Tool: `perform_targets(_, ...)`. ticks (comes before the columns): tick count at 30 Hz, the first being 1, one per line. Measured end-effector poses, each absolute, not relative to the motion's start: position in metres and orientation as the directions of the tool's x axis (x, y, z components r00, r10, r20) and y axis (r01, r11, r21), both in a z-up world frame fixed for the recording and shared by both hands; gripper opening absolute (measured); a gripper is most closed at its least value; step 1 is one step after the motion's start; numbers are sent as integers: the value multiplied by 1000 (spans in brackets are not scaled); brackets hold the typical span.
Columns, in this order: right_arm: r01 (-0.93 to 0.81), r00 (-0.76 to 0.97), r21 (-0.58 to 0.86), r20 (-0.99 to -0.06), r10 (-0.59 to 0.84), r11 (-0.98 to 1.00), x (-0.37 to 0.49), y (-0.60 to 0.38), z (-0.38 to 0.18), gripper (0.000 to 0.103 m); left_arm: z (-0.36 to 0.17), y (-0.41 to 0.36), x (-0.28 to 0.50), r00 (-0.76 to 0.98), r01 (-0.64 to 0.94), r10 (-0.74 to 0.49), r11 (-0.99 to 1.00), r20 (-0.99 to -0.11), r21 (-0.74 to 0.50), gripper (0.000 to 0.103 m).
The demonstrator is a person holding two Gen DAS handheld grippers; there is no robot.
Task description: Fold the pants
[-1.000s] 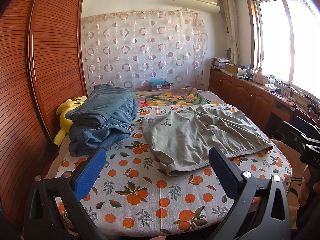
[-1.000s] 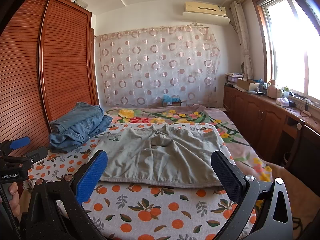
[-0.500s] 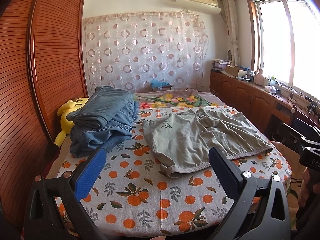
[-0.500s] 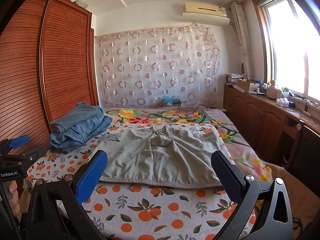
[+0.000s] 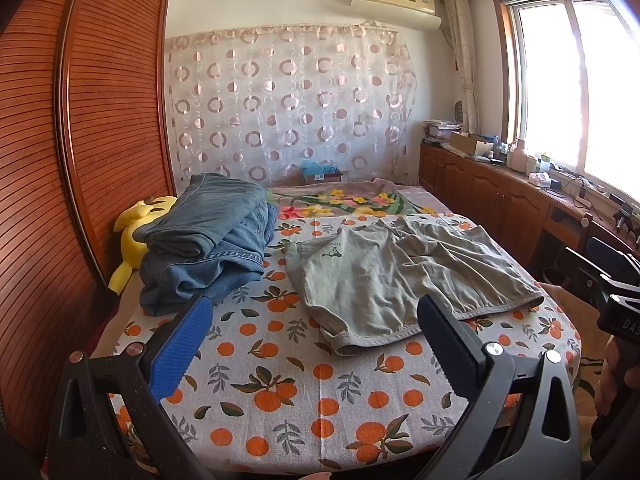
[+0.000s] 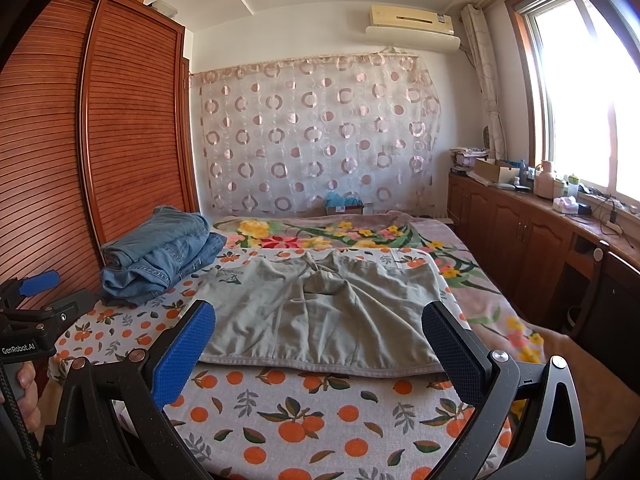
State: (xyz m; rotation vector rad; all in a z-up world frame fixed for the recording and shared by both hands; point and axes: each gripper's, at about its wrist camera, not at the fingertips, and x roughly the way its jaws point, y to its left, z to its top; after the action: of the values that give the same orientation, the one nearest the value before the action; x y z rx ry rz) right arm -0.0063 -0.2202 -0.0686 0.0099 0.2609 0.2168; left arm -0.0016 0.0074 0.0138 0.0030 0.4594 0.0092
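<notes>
Grey-green pants lie spread flat on the orange-print sheet, waistband toward me; they also show in the right wrist view. My left gripper is open and empty, held above the bed's near edge, short of the pants and left of them. My right gripper is open and empty, held above the near edge with the waistband between its fingers in view but not touching. The left gripper also shows at the left edge of the right wrist view.
A pile of folded blue jeans sits at the bed's left, also in the right wrist view. A yellow plush toy lies against the wooden wardrobe. Wooden cabinets line the right wall under the window.
The left gripper has tilted up and drifted slightly left, so the bed sits lower in its view. The right gripper has barely moved. Both stay open.
</notes>
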Motion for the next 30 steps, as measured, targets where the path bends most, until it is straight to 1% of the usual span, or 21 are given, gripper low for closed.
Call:
perform_targets(20,-213,943,36,-253,215,976,-7,-220,-67,103,13,8,-3,897,-8,9,1000,-441,3,102)
perform_targets(30,-216,940,38,-263,218,976,-6,-221,-72,103,10,4,-2,891,-6,7,1000,-453,4,102)
